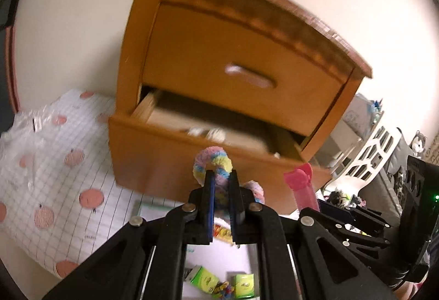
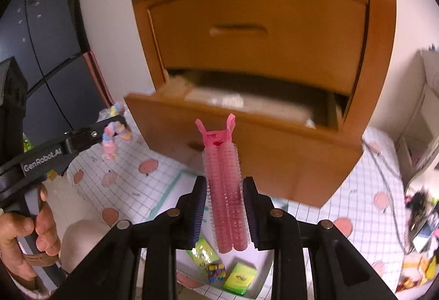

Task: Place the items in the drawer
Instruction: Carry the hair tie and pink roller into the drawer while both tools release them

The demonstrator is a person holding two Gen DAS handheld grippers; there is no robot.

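A wooden nightstand [image 1: 219, 47] [image 2: 260, 25] fills both views, its lower drawer [image 1: 170, 154] [image 2: 274, 151] pulled out with pale flat things inside. My left gripper [image 1: 221, 176] is shut on a fluffy pastel scrunchie [image 1: 212, 160], held up in front of the drawer's front panel. My right gripper [image 2: 224, 184] is shut on a pink hair-roller clip [image 2: 225, 190], upright, its clip end level with the drawer's rim. In the right wrist view the left gripper [image 2: 116, 124] and scrunchie [image 2: 112, 140] hang left of the drawer. The pink clip [image 1: 300, 184] also shows in the left wrist view.
A white cloth with pink fruit print [image 1: 55, 162] [image 2: 370, 190] covers the surface under the nightstand. Below the grippers a white tray [image 2: 260, 272] holds green packets [image 2: 240, 278] [image 1: 204, 279] and a small colourful item. A dark box [image 2: 41, 39] stands left; a hand [image 2: 27, 231] grips the left handle.
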